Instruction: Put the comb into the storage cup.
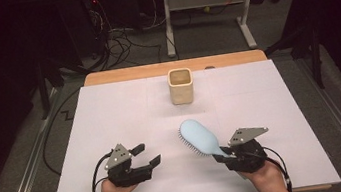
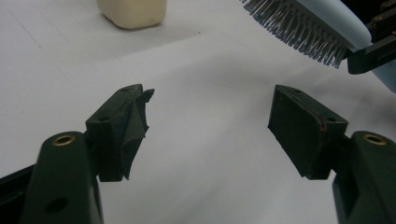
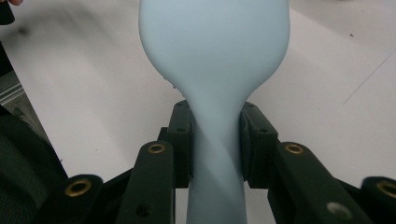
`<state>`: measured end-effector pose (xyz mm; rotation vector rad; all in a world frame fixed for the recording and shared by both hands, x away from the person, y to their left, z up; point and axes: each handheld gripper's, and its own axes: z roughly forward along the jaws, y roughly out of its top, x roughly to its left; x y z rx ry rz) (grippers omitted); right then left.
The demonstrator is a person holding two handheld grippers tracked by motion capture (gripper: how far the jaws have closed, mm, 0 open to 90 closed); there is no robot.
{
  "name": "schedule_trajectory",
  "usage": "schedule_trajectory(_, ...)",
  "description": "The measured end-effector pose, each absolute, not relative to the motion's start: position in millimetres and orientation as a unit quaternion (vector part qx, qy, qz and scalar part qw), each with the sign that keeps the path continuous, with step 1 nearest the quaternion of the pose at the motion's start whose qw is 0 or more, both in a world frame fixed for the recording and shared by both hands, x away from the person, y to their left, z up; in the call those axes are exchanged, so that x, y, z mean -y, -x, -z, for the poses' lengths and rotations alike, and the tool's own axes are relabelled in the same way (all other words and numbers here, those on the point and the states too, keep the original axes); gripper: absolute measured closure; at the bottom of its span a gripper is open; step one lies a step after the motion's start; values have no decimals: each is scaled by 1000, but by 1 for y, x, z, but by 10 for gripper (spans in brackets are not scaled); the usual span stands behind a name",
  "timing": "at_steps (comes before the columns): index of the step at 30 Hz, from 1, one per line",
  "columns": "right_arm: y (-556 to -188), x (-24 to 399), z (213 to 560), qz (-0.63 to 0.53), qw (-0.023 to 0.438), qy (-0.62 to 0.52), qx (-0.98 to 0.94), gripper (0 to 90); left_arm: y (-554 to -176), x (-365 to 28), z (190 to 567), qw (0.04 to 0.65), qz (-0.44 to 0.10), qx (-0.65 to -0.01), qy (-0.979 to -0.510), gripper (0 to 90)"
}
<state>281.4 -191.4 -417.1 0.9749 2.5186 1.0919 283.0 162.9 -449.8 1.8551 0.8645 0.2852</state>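
A pale blue hairbrush [image 1: 200,138] hangs just above the white table cover, head toward the far left, bristles down. My right gripper [image 1: 228,151] is shut on its handle [image 3: 215,154], with both pads pressing the narrow neck. The brush's bristles [image 2: 299,29] also appear at the top right of the left gripper view. My left gripper [image 1: 147,155] stands open at the near left with nothing between its jaws; its gap [image 2: 208,123] looks onto bare cover. A cream square cup [image 1: 180,85] stands upright at the far middle, with its base [image 2: 132,11] at the top of the left gripper view.
The white cover [image 1: 110,114] lies over a wooden table whose far edge [image 1: 174,67] is bare. Beyond it are dark floor, cables [image 1: 120,42] and a white desk frame [image 1: 205,0]. Cables trail from both grippers toward the near edge.
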Motion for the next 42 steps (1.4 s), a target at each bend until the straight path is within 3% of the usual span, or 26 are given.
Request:
schedule_trajectory(13,-282,191,415,-379,118,-331,-856,705,-287,-138,446,504,-120,-340,-785,237)
schedule_trajectory(42,-281,185,413,-382,123,-321,-858,705,-295,-97,446,515,-63,-297,-801,199)
